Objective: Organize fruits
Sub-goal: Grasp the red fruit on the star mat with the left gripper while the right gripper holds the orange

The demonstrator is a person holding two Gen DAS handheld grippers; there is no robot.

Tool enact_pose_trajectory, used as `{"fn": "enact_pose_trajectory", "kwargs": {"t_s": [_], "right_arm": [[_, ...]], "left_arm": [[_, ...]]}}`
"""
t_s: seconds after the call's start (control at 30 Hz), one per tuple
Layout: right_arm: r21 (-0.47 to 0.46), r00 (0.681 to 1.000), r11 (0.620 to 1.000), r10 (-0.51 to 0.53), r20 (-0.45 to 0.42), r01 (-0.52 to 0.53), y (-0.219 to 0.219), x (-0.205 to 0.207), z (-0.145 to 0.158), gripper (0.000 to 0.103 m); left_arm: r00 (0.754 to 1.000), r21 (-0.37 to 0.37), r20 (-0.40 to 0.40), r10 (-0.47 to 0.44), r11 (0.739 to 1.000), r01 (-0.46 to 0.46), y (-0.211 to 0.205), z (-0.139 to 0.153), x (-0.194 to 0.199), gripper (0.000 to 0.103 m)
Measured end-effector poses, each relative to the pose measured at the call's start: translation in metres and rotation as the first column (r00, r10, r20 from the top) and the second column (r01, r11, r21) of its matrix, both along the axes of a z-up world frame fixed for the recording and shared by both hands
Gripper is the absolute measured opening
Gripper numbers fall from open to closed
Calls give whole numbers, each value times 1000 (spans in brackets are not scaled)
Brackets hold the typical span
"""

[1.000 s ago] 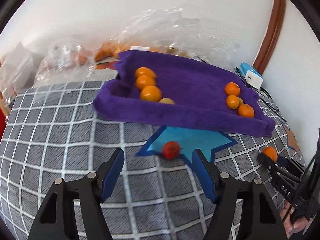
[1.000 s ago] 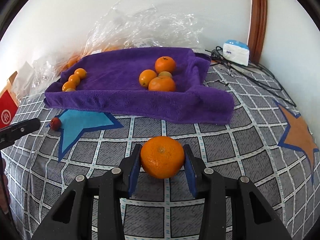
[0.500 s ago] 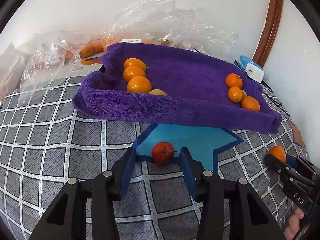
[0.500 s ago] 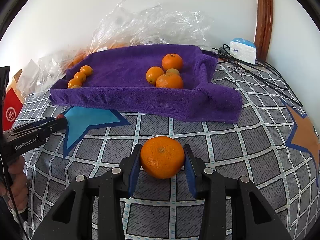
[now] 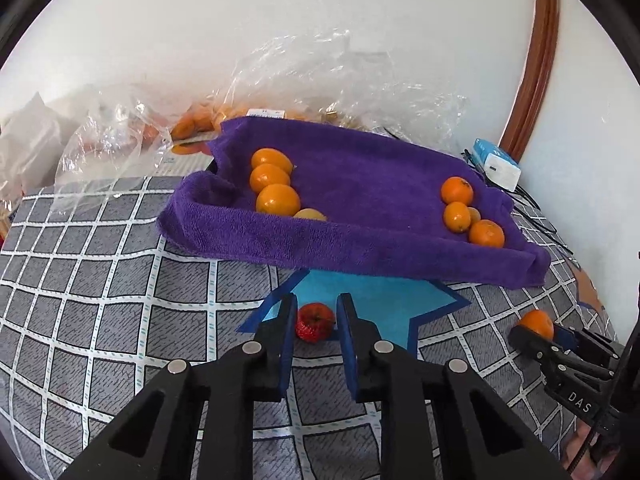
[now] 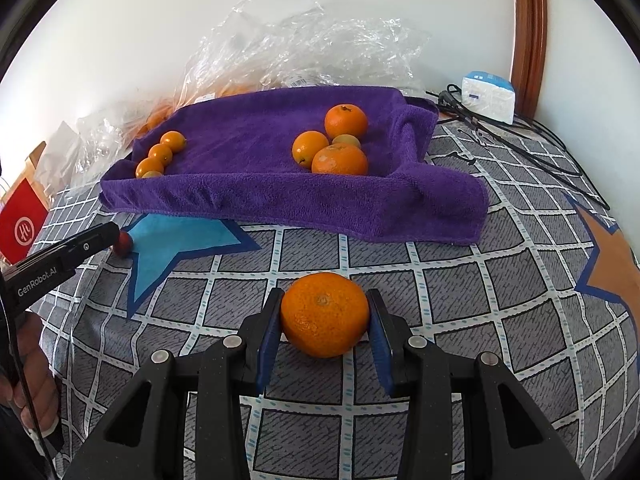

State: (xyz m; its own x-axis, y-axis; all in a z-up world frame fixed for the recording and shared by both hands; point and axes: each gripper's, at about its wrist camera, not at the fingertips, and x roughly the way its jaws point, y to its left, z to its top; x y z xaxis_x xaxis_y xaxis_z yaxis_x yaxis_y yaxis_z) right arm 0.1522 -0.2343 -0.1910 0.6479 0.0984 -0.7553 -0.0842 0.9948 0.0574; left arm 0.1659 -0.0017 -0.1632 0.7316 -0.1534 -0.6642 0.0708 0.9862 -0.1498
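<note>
1. A small round red fruit point(image 5: 315, 322) lies on the grey checked bedcover point(image 5: 120, 312), at the edge of a light-blue star patch with a dark-blue border point(image 5: 376, 296)
2. The left gripper point(image 5: 315, 318) has its two blue-padded fingers on either side of this red fruit; the pads sit right against its flanks and appear to clamp it
3. A large round orange tangerine with a dimpled skin point(image 6: 325, 314) is clamped between the blue pads of the right gripper point(image 6: 325, 320), low over the checked bedcover; whether the tangerine rests on the cloth cannot be told
4. In the left wrist view the right gripper and its tangerine show small at the right edge
5. Beyond both grippers stands a shallow tray draped in a purple terry towel point(image 6: 256, 200), its near rim just behind the blue star patch
6. Inside the tray a row of small orange fruits point(image 5: 276, 182) lies along the left side
7. A cluster of bigger orange tangerines point(image 6: 338, 146) sits toward the right side, well apart from the row
8. Crumpled clear plastic bags point(image 6: 304, 44) lie behind the tray against the white wall
9. A white-and-blue box point(image 6: 488, 94) with black cables is near the brown wooden door frame point(image 6: 528, 32)
10. A red carton point(image 6: 22, 226) stands at the far left of the right wrist view
</note>
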Motion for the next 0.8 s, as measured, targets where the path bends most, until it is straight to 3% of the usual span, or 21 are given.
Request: {"fn": "enact_pose_trajectory", "kwargs": {"t_s": [0.13,0.23,0.4,0.7,0.8], "right_arm": [[5,1000,1000,-1,-1,1,-1,0,0,40],[-9,1000,1000,-4,-6,4,1,1,-1,40],[-23,1000,1000,-6,-3,6,3,0,-1,40],[4,1000,1000,-15,4,15,-1,-2,1,40],[15,1000,1000,-18,13,18,-1,-3,2,40]], "left_arm": [[1000,13,6,-11,1000,11,-5,2,-2,20],[1000,-22,19,-6,1000,6,0,6,-2,20],[1000,-121,12,2,993,-1,16,10,-1,47],[998,-117,-49,-40,993,34,11,0,7,47],[997,-65,-70,-25,998,20,5,-6,10,47]]}}
